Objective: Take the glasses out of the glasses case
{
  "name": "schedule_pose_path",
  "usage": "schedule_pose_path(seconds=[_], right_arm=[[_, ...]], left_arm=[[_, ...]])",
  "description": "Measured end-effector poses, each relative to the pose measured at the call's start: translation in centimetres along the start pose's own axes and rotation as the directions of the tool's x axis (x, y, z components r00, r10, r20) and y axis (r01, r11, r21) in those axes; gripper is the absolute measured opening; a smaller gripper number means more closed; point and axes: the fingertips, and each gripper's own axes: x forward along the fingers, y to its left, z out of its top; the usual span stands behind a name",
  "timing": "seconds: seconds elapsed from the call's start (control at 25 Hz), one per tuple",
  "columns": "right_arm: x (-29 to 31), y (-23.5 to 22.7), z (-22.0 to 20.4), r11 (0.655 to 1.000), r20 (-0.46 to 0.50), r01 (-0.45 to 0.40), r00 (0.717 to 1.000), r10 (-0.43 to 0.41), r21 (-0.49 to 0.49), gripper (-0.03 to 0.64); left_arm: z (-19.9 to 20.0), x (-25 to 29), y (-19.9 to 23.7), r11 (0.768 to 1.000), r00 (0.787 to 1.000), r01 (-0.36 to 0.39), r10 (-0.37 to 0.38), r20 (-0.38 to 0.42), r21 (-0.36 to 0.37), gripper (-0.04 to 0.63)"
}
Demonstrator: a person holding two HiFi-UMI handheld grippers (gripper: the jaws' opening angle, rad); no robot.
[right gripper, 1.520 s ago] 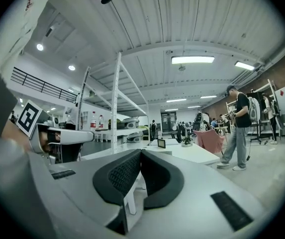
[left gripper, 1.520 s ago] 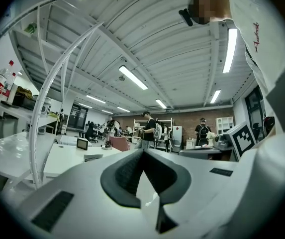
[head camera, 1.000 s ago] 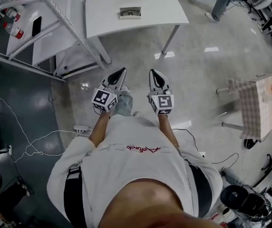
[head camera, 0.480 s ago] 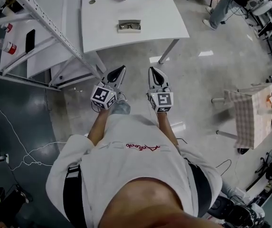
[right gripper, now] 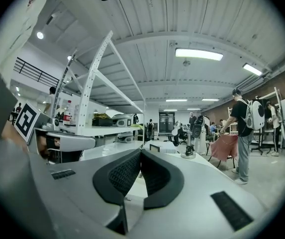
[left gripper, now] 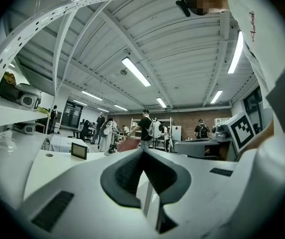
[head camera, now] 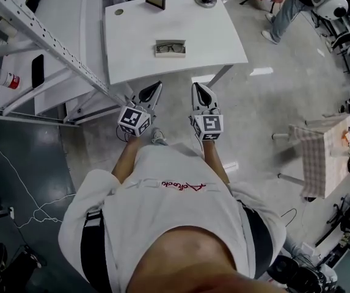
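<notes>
The left hand-held gripper (head camera: pixel 156 88) and the right hand-held gripper (head camera: pixel 198 90) are held side by side in front of the person's chest, pointing level toward the white bench (head camera: pixel 135 38). Each one's jaws are pressed together with nothing between them. The glasses case (head camera: pixel 170 54) lies open on the near half of the bench, well apart from both grippers, with the dark-framed glasses (head camera: pixel 171 47) lying inside it. A small dark screen (head camera: pixel 156 0) stands at the bench's far edge, and a white metal shelf frame (head camera: pixel 52 38) stands to the left.
</notes>
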Motion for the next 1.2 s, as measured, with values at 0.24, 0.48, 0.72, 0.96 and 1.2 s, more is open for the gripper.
schedule_pose_path(seconds=[0.24, 0.48, 0.72, 0.96, 1.2], right_arm=[[3.8, -0.6, 0.6, 1.0, -0.002, 0.013, 1.0, -0.013, -0.013, -0.003], [5.3, -0.7, -0.8, 1.0, -0.035, 0.025, 0.999, -0.025, 0.0, -0.003], [5.6, -1.3, -2.5, 0.999, -0.078, 0.039, 0.996, -0.037, 0.019, -0.003], [7.2, -2.5, -4.0, 0.998, -0.103, 0.021, 0.995, -0.016, 0.054, -0.003], [10.0, -4.5, -5.0, 0.997, -0.113, -0.024, 0.993, 0.032, 0.072, -0.003]], left_arm=[[0.3, 2.2, 3.0, 1.0, 1.0, 0.025, -0.025, -0.004, -0.005, 0.028], [-0.8, 3.9, 4.9, 0.998, 0.998, 0.058, -0.058, -0.034, -0.019, 0.028], [-2.5, 4.8, 5.2, 0.997, 0.995, 0.068, -0.072, -0.073, -0.048, 0.028], [-3.7, 6.3, 5.6, 0.997, 0.993, 0.051, -0.057, -0.101, -0.058, 0.028], [-4.3, 8.9, 7.4, 0.997, 0.993, -0.006, -0.003, -0.117, -0.072, 0.028]])
